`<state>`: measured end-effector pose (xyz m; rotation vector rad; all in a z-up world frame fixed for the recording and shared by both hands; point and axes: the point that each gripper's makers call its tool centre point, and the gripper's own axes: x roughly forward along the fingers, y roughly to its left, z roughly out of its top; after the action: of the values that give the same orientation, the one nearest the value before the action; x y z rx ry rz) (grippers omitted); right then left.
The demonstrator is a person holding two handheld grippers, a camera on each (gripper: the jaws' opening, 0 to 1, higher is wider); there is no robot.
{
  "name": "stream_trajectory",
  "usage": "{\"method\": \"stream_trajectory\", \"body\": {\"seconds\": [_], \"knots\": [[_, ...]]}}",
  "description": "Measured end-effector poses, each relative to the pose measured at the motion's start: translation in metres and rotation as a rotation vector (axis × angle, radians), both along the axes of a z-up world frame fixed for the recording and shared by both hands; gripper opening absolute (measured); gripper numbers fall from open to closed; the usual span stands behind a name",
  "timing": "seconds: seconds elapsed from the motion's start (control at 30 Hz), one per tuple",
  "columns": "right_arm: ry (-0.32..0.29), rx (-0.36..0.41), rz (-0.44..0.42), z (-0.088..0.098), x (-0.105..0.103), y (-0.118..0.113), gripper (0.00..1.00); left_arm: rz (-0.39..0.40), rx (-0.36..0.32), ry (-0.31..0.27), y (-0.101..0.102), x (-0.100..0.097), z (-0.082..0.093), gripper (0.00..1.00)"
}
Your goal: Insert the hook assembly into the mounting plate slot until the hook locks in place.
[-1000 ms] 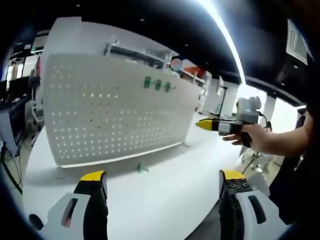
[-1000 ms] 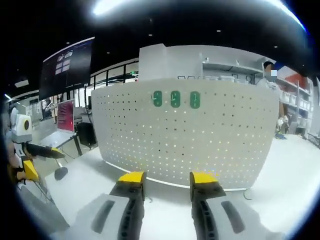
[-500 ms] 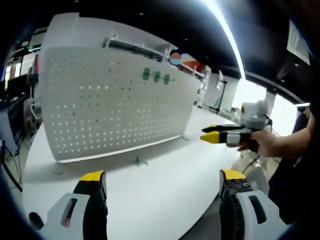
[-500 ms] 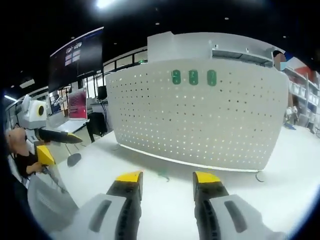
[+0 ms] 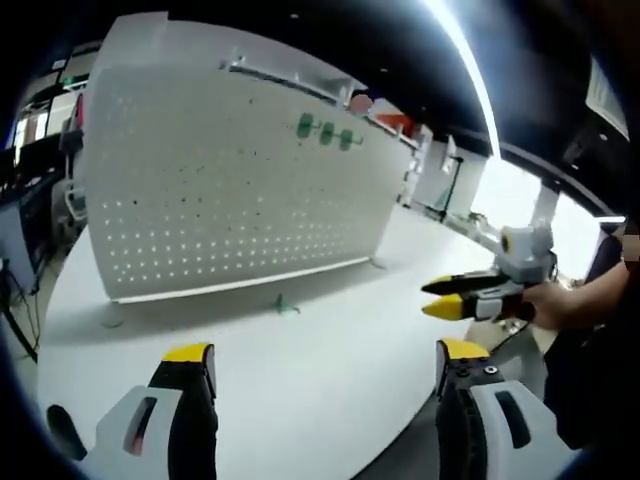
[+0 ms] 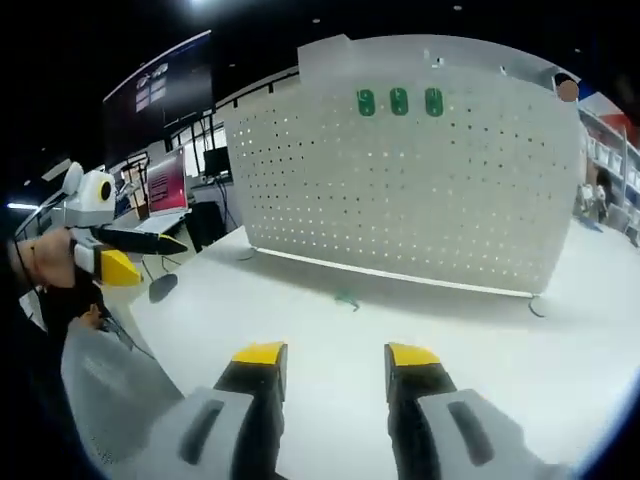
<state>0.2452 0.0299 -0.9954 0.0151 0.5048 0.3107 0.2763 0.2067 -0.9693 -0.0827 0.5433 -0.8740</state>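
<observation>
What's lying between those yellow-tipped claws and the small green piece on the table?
Only bare white table, in the right gripper view, separates the right gripper from the small green hook.

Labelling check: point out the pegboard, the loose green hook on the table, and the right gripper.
pegboard point(image 6: 420, 190), right gripper view, perforated face
green hook point(image 5: 286, 306), left gripper view, its body
right gripper point(image 6: 335, 356), right gripper view, between tips

White table point(image 5: 300, 370): pegboard point(image 5: 220, 190), green hook point(image 5: 286, 305).
</observation>
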Motion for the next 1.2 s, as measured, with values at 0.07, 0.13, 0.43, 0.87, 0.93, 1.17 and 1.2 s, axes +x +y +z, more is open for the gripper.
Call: {"method": "stream_trajectory", "body": {"seconds": [0.07,0.13,0.43,0.87,0.93,1.17,1.2], "knots": [[0.017,-0.002,0.012,-0.003,-0.003,0.003,0.36,-0.001,-0.002,0.016,-0.003,0.002,-0.005,0.89],[0.03,-0.008,0.022,-0.006,-0.006,0.004,0.35,-0.004,0.015,0.018,-0.008,0.008,-0.014,0.89],[0.05,0.006,0.018,-0.01,-0.007,-0.001,0.35,-0.026,0.041,0.04,-0.036,0.038,-0.04,0.79],[0.082,0.005,0.007,-0.017,-0.009,-0.014,0.34,-0.004,0.052,-0.016,-0.077,0.089,-0.078,0.56],[0.088,0.003,0.017,-0.018,-0.01,-0.014,0.34,-0.006,0.057,-0.013,-0.081,0.096,-0.084,0.52],[0.104,0.013,0.012,-0.024,-0.011,-0.016,0.34,-0.031,0.058,-0.022,-0.1,0.118,-0.105,0.35],[0.129,0.03,0.0,-0.029,-0.013,-0.018,0.34,-0.062,0.105,-0.019,-0.102,0.119,-0.115,0.33]]}}
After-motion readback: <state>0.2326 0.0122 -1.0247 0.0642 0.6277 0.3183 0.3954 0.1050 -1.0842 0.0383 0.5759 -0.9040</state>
